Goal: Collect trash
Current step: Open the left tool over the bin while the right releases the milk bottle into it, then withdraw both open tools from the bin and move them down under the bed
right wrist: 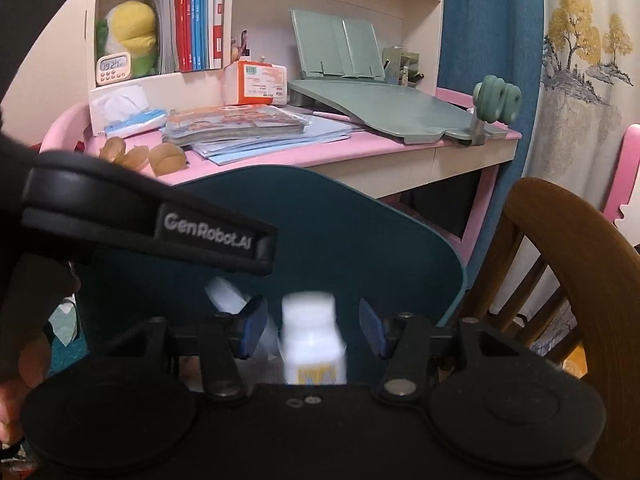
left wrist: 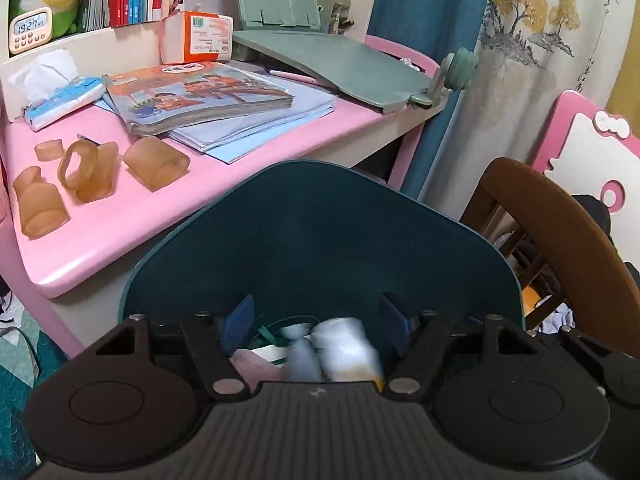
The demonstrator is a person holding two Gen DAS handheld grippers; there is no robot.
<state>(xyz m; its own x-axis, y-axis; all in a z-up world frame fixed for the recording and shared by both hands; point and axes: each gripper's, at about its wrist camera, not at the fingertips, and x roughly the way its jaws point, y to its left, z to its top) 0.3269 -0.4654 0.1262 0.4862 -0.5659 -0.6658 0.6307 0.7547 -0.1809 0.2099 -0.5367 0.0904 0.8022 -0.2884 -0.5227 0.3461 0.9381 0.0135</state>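
Observation:
A dark teal trash bin (left wrist: 320,232) with its lid raised stands in front of the pink desk (left wrist: 120,216); it also shows in the right wrist view (right wrist: 360,240). My left gripper (left wrist: 318,322) is open over the bin's mouth, above crumpled paper and a blurred white bottle (left wrist: 344,348). My right gripper (right wrist: 313,328) is open, and the same white bottle (right wrist: 314,344) with a yellow label is blurred between its fingers, touching neither. The left gripper's black body (right wrist: 152,220) crosses the right wrist view at the left.
On the desk lie several amber rubber pieces (left wrist: 80,176), a stack of books (left wrist: 208,96), a tissue pack (left wrist: 60,100), an orange box (left wrist: 200,36) and a green book stand (left wrist: 328,64). A brown wooden chair (left wrist: 560,216) stands right of the bin.

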